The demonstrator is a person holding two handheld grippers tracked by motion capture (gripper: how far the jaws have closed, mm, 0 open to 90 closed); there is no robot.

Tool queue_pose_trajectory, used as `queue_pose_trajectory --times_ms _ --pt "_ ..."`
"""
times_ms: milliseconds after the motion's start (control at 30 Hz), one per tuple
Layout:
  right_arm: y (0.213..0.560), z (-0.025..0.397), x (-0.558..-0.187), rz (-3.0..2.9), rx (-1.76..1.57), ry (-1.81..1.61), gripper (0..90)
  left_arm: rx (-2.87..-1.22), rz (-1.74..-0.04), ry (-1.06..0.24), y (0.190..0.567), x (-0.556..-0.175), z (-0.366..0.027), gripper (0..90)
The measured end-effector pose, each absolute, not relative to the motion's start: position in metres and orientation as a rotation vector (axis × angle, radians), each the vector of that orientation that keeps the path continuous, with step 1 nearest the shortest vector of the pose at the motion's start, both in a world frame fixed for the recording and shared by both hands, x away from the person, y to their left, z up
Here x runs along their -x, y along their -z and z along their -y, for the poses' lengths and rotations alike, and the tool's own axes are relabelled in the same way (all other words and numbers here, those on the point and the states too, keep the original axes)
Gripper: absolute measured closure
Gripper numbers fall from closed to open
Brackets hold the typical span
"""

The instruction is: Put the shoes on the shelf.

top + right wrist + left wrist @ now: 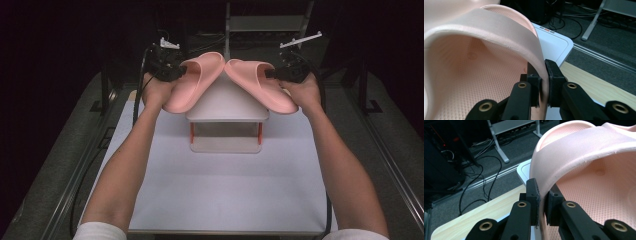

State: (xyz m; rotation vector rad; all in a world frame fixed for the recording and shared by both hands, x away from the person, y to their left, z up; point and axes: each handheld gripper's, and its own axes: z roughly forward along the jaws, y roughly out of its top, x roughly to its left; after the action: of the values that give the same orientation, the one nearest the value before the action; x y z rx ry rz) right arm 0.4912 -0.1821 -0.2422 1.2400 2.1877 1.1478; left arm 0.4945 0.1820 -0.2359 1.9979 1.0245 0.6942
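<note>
Two pink slippers are held up over a small white rack (226,102) that stands toward the far end of the white table (215,190). The rack serves as the landmark here.

The left hand-held gripper (181,71) is clamped on the left slipper (197,80), its jaws pinching the outer edge of the strap where it meets the sole; in the left gripper view the pads (534,195) squeeze that thin strap wall (574,155) from both sides. This slipper slants up over the rack's left top corner, toe high and toward the rack's middle, heel hanging past the rack's left edge.

The right hand-held gripper (270,73) is likewise closed on the right slipper (260,82), gripping the strap's outer edge; the right gripper view shows the strap (499,27) nipped between the two pads (552,71). That slipper leans the mirrored way, heel hanging beyond the rack's right edge.

The two toes meet, or nearly meet, above the rack's far middle; whether they touch cannot be told. Whether the soles rest on the rack's top shelf is also unclear.

In front of the rack the table lies open as far as its near edge. To the rack's left and right, narrow bare strips run to the table's side edges, with wooden trim (481,212) along them. Beyond the rack the floor carries cables (484,180) and stand legs (594,22).
</note>
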Motion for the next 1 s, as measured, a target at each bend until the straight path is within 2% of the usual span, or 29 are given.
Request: queue_pose_trajectory --times_ms 1000 --pt "0.243 0.162 -0.488 -2.106 -1.322 -1.079 77.3 -1.990 -1.046 -0.673 0.243 -0.496 -0.167 78.1"
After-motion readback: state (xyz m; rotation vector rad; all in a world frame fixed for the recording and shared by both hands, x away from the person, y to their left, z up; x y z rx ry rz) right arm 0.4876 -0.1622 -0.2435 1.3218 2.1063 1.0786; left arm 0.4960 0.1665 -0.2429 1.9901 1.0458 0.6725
